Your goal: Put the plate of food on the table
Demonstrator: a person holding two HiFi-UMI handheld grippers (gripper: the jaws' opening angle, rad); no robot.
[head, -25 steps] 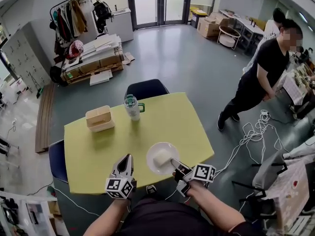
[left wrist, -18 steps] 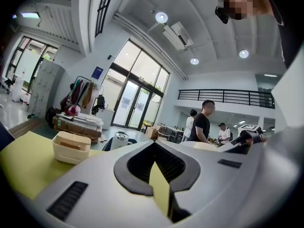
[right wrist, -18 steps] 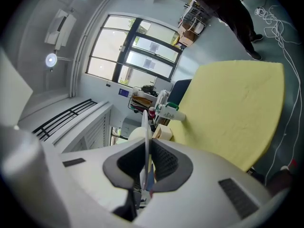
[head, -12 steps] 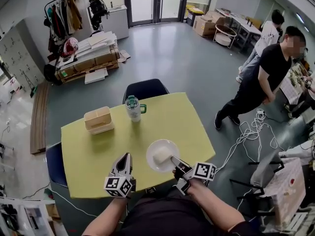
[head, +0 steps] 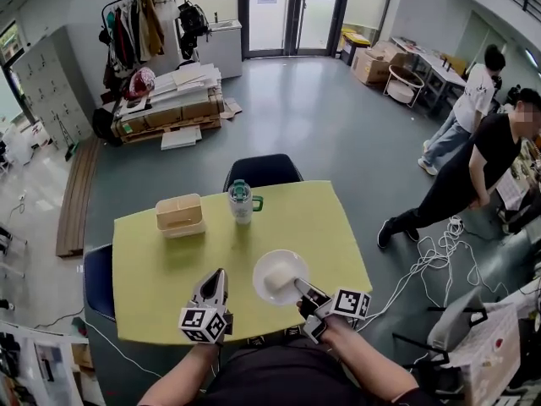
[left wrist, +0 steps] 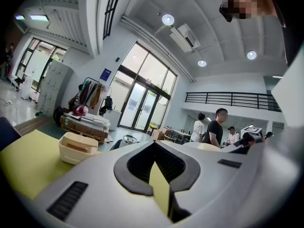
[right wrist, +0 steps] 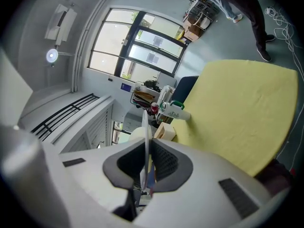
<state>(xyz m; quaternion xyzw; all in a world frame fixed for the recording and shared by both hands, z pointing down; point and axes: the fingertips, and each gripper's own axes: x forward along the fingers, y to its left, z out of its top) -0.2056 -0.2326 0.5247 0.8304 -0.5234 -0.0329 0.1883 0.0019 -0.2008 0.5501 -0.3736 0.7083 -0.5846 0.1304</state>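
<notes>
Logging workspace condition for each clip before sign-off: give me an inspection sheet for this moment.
Surface: yellow table, no spills seen.
Job's things: white plate holding a pale block of food, over the table's near edge; whether it touches the table can't be told.
Clutter: beige box; green-lidded bottle.
Grippers: right gripper shut on the plate's rim; left gripper shut, empty, beside the plate.
Cables: white cables on the floor right of the table.
Surroundings: dark chair at the far side; person in black and person in white to the right; clothes rack.
</notes>
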